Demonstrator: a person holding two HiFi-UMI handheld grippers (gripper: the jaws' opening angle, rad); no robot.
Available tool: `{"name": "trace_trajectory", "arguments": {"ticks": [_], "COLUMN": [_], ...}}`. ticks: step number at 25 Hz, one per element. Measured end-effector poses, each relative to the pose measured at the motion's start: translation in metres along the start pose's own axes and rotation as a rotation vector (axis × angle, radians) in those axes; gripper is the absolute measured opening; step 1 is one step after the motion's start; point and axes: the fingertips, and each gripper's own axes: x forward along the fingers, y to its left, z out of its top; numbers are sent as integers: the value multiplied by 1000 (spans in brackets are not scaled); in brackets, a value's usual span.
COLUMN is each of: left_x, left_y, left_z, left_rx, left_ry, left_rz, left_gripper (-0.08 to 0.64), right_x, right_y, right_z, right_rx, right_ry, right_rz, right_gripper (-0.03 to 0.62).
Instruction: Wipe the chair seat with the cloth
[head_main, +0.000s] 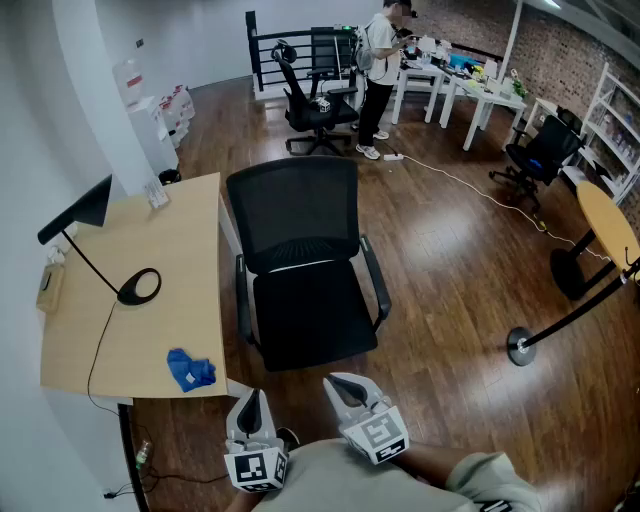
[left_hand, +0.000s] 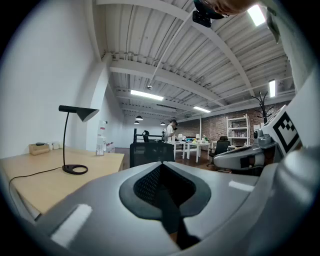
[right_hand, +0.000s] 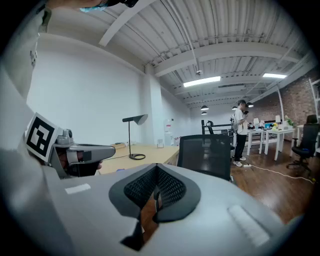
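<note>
A black mesh-backed office chair stands in the middle of the head view, its seat (head_main: 312, 320) bare. The blue cloth (head_main: 190, 369) lies crumpled on the near corner of the wooden desk (head_main: 160, 240), left of the chair. Both grippers hover low at the bottom of that view, short of the seat's front edge. My left gripper (head_main: 251, 399) is shut and empty, just right of the desk corner. My right gripper (head_main: 341, 384) is shut and empty too, in front of the seat. The chair's back shows ahead in the left gripper view (left_hand: 150, 152) and the right gripper view (right_hand: 206, 155).
A black desk lamp (head_main: 139, 287) with its cable stands on the desk. A stanchion base (head_main: 520, 346) and a round table (head_main: 612, 222) are to the right. Far back are another office chair (head_main: 316, 112), white tables and a standing person (head_main: 380, 72).
</note>
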Motion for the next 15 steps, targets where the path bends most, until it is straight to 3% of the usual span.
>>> {"name": "trace_trajectory", "arguments": {"ticks": [13, 15], "left_x": [-20, -23], "left_y": [160, 184], "left_z": [-21, -24], "left_rx": [-38, -32], "left_ry": [29, 40], "left_rz": [152, 181], "left_gripper": [5, 5], "right_x": [127, 147], "right_y": [102, 117], "right_z": [15, 13], "right_rx": [-119, -136], "right_ry": [53, 65], "right_rz": [160, 188], "right_gripper": [0, 32]}}
